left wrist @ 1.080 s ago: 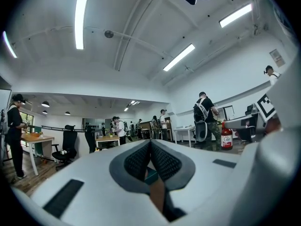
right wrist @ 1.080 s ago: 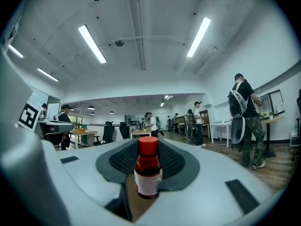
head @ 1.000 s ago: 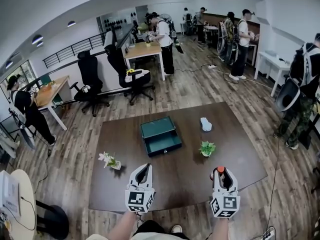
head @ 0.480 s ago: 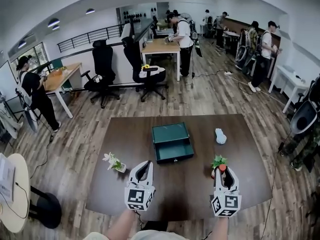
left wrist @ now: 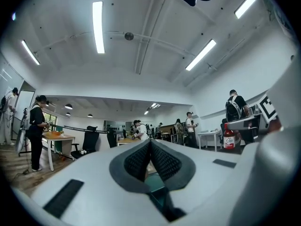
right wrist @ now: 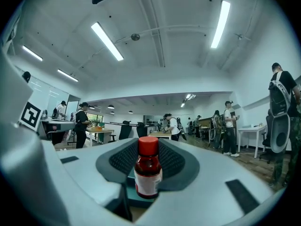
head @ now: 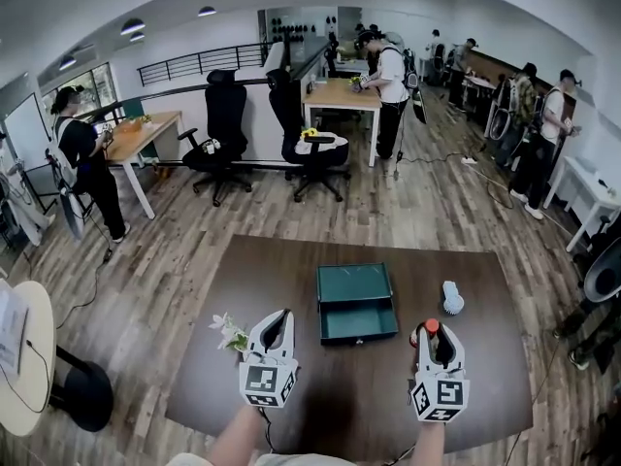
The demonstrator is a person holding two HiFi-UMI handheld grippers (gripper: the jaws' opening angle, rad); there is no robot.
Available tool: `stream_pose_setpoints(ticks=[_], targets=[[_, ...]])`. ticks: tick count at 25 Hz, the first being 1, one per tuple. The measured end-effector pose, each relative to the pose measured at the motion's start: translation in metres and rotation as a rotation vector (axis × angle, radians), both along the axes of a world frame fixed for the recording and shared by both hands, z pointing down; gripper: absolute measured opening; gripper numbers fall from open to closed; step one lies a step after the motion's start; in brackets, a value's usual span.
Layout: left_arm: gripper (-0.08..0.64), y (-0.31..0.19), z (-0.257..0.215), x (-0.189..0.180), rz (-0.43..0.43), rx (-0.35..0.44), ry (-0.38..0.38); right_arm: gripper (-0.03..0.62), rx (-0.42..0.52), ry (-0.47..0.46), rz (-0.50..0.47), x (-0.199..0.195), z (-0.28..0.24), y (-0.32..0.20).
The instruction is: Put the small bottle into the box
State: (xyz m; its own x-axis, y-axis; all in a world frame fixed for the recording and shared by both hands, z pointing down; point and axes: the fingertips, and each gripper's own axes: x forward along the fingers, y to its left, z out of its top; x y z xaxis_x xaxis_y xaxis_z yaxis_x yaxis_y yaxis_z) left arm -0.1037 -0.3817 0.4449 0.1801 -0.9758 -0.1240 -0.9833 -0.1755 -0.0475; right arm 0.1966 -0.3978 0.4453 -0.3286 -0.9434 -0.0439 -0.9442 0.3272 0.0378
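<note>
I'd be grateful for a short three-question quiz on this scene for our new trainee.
1. True or false: the left gripper holds the small bottle.
2. How does the box stand? A: open, B: lid shut, C: upside down.
3. Fill in: the small bottle's cap is ___.

Key: 1 false, the right gripper is clamped on it and the left gripper's jaws are together with nothing between them; 2 A; 3 red.
</note>
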Motion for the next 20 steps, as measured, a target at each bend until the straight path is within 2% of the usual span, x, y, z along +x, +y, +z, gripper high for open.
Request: stream_pose_setpoints(ticks=[12,20], targets=[[0.002,-0.012,0.019,-0.009,-0.014,-0.055,-0.011,0.132,-0.067,0.009,-0.032,-0.012,0.028,-0.029],[0.003,-0.023,0.053,-0.021,-0.027,-0.129,0.002,0.132,-0.132,0.027,-0.092,-0.051,0.059,-0.064]])
